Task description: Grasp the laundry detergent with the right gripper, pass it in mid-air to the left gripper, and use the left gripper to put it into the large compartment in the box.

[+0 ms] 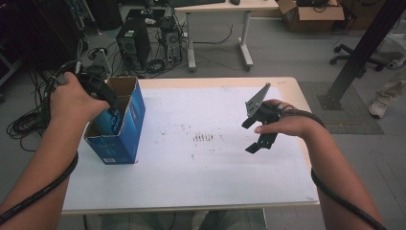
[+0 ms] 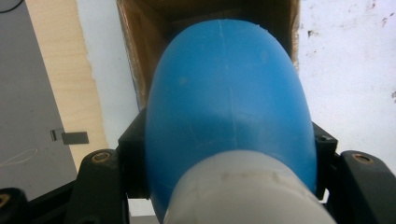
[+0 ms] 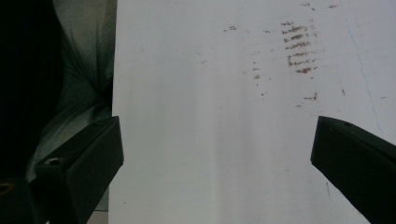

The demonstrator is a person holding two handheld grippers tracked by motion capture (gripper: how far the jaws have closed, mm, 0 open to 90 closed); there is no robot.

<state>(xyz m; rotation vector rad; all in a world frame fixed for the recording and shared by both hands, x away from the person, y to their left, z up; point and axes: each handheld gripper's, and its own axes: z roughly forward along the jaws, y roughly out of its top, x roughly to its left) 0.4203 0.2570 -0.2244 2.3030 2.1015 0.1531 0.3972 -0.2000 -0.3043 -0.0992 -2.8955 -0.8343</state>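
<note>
A tall blue carton (image 1: pixel 122 129) with an open top stands at the left of the table. My left gripper (image 1: pixel 107 103) reaches into its mouth. In the left gripper view the jaws of that gripper (image 2: pixel 229 158) are shut on a smooth blue rounded object (image 2: pixel 229 93) with a white end (image 2: pixel 243 191), which points into the carton's brown inside (image 2: pixel 140 46). My right gripper (image 1: pixel 249 136) hangs over the right part of the table, open, with nothing between the jaws. Below that gripper (image 3: pixel 217 154) lies the white sheet (image 3: pixel 210 93).
The white sheet (image 1: pixel 201 167) covers most of the wooden table (image 1: pixel 292 86) and carries brown scuff marks (image 1: pixel 203 138). On the floor beyond are a computer tower (image 1: pixel 134 43), cables (image 1: pixel 28 120), a desk (image 1: pixel 220 7), a cardboard box (image 1: pixel 311 14) and a black post (image 1: pixel 359 52).
</note>
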